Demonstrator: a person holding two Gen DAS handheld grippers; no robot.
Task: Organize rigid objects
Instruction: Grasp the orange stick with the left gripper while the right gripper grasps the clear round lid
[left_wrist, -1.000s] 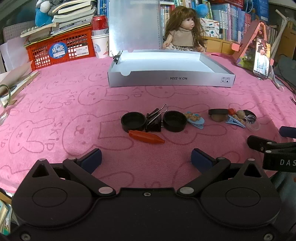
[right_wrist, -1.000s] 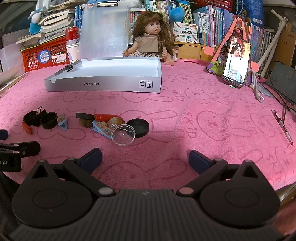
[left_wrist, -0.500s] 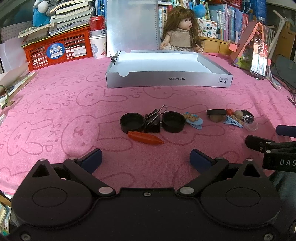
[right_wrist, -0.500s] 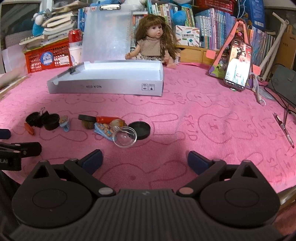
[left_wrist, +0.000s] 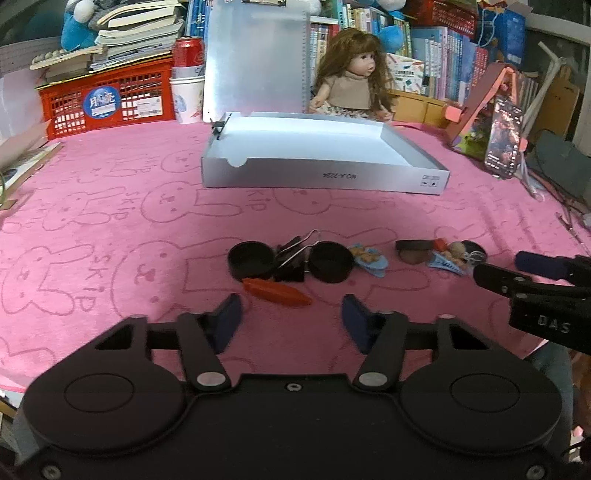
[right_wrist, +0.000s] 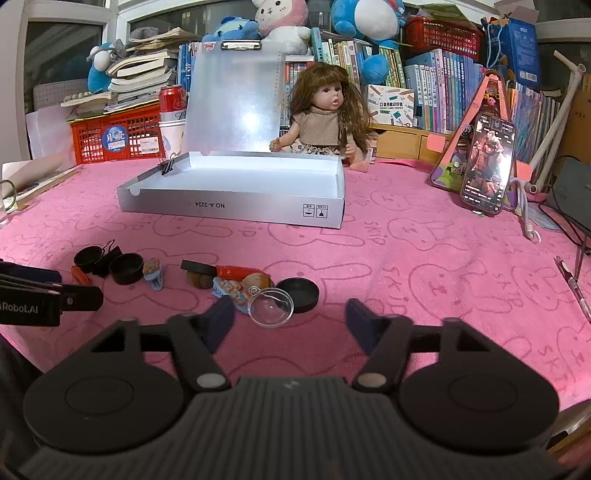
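Small objects lie in a row on the pink cloth. In the left wrist view: two black caps (left_wrist: 251, 259) (left_wrist: 330, 261), a black binder clip (left_wrist: 293, 258) between them, an orange piece (left_wrist: 276, 291), a blue hair clip (left_wrist: 369, 258). My left gripper (left_wrist: 291, 319) is open and empty, just short of the orange piece. In the right wrist view: a clear round dish (right_wrist: 270, 305), a black lid (right_wrist: 299, 293), a blue clip (right_wrist: 231, 290), a red piece (right_wrist: 236, 272). My right gripper (right_wrist: 290, 325) is open and empty, close behind the dish. An open silver box (right_wrist: 236, 205) stands farther back.
A doll (right_wrist: 325, 118) sits behind the box. A phone on a pink stand (right_wrist: 487, 162) is at the right, a pen (right_wrist: 574, 286) near the right edge. A red basket (left_wrist: 107, 99) with books and a can (left_wrist: 188, 51) stand at the back left.
Both grippers have tilted up and moved forward toward the objects. Their fingers have come somewhat closer together but stay open. Nothing on the cloth has moved.
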